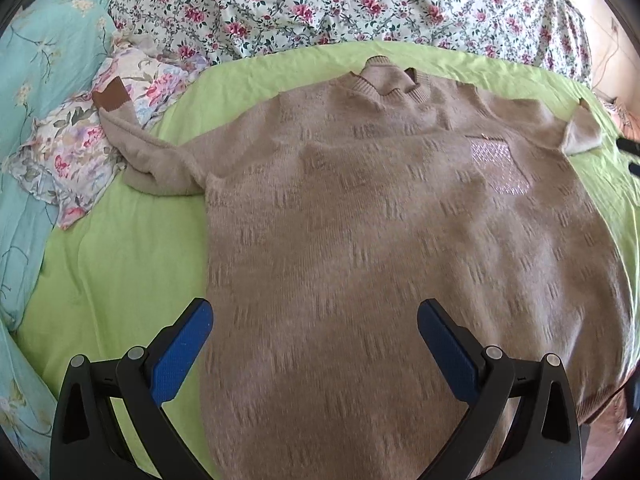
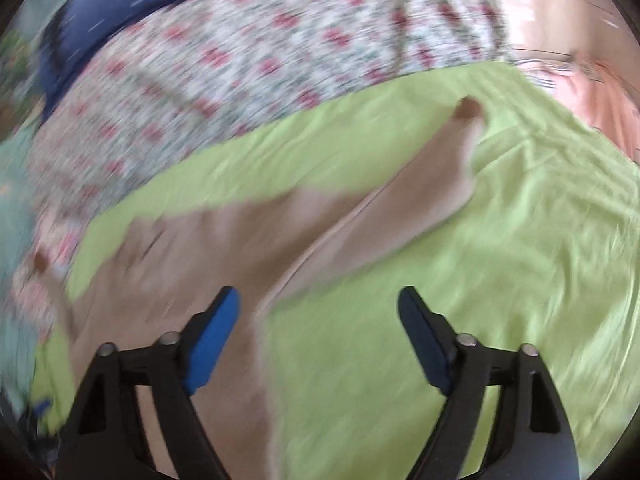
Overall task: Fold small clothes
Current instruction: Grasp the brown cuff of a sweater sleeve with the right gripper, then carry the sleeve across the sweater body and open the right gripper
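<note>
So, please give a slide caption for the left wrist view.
Open left gripper above a beige sweater on green sheet.

One beige knitted sweater [image 1: 400, 240] lay ahead of the left gripper [image 1: 314, 320], with two sleeves in view and one sparkly square patch [image 1: 500, 168] on its chest. One green sheet [image 1: 120, 280] lay under it. Beyond it were one red-flowered quilt [image 1: 340, 4], one pastel floral cloth [image 1: 80, 148] to the far left, and one turquoise cover [image 1: 40, 52]. Two grippers showed, the right gripper [image 2: 319, 320] included, each with two blue-padded fingers [image 1: 182, 348].
</note>
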Tool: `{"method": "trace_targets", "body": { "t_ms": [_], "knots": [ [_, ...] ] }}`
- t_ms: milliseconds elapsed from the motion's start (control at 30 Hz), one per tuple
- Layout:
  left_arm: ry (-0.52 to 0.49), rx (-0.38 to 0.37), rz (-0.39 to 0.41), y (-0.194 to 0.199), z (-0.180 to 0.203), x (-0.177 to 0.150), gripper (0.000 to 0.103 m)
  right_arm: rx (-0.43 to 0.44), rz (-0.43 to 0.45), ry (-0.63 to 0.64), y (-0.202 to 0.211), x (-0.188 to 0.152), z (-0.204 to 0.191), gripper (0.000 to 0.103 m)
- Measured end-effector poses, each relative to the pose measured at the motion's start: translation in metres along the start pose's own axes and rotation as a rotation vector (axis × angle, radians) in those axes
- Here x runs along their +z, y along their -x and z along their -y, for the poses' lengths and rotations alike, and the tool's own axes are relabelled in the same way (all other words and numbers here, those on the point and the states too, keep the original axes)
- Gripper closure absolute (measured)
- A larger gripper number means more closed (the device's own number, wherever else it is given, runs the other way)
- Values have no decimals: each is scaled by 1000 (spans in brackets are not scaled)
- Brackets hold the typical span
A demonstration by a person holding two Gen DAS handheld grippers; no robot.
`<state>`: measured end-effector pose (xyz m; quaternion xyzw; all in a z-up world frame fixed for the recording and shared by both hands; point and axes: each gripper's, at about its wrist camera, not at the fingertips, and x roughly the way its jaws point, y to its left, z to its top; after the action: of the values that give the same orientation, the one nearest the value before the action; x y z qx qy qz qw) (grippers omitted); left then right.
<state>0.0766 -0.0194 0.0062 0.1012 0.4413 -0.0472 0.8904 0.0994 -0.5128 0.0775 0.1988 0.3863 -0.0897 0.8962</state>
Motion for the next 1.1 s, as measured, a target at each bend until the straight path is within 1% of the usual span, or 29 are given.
{"method": "trace_targets", "body": {
  "t_ms": [33, 100, 133, 200, 233, 333, 367, 433, 500, 567, 600, 633, 667, 700, 733, 800, 867, 900, 967, 1000, 1100],
  "knots": [
    [2, 1, -3, -2, 0, 3, 1, -24, 16, -18, -9, 19, 11, 32],
    [8, -1, -8, -7, 1, 11, 1, -46, 24, -63, -28, 48, 28, 36],
    [10, -3, -11, -10, 2, 15, 1, -70, 24, -75, -39, 63, 36, 36],
    [6, 0, -19, -14, 6, 20, 1, -140, 34, -61, -58, 88, 45, 37],
    [5, -1, -22, -17, 8, 23, 1, -159, 38, -59, -67, 100, 52, 38],
    [8, -7, -37, -28, 13, 30, 1, -202, 0, -123, -103, 128, 77, 42],
    [8, -7, -48, -33, 15, 32, 1, -218, -9, -141, -113, 134, 85, 42],
    [10, -9, -67, -43, 18, 35, 1, -277, -43, -162, -134, 144, 100, 42],
    [16, -12, -81, -52, 20, 37, 1, -307, -81, -171, -151, 147, 109, 42],
    [19, -16, -95, -61, 22, 40, 1, -313, -90, -176, -163, 150, 117, 43],
    [18, -17, -103, -66, 23, 40, 1, -313, -79, -175, -165, 151, 119, 55],
    [17, -18, -110, -70, 24, 41, 1, -324, -61, -172, -163, 152, 120, 78],
    [18, -20, -115, -73, 25, 41, 1, -323, -43, -178, -158, 152, 121, 89],
    [19, -23, -119, -75, 26, 42, 1, -296, -27, -194, -154, 152, 124, 94],
    [20, -27, -122, -77, 26, 42, 1, -270, -13, -211, -149, 150, 126, 94],
    [20, -34, -126, -79, 26, 40, 1, -240, 13, -201, -139, 146, 121, 95],
    [11, -35, -134, -78, 26, 37, 1, -182, 29, -187, -128, 141, 107, 95],
    [9, -35, -136, -78, 26, 36, 1, -133, 38, -183, -122, 138, 99, 95],
    [9, -39, -135, -74, 25, 33, 1, -24, 44, -149, -106, 130, 70, 95],
    [13, -43, -129, -71, 24, 32, 1, 13, 42, -125, -100, 126, 55, 95],
    [21, -52, -121, -64, 22, 30, 1, 152, 20, -37, -82, 102, -7, 95]
  ]
}}
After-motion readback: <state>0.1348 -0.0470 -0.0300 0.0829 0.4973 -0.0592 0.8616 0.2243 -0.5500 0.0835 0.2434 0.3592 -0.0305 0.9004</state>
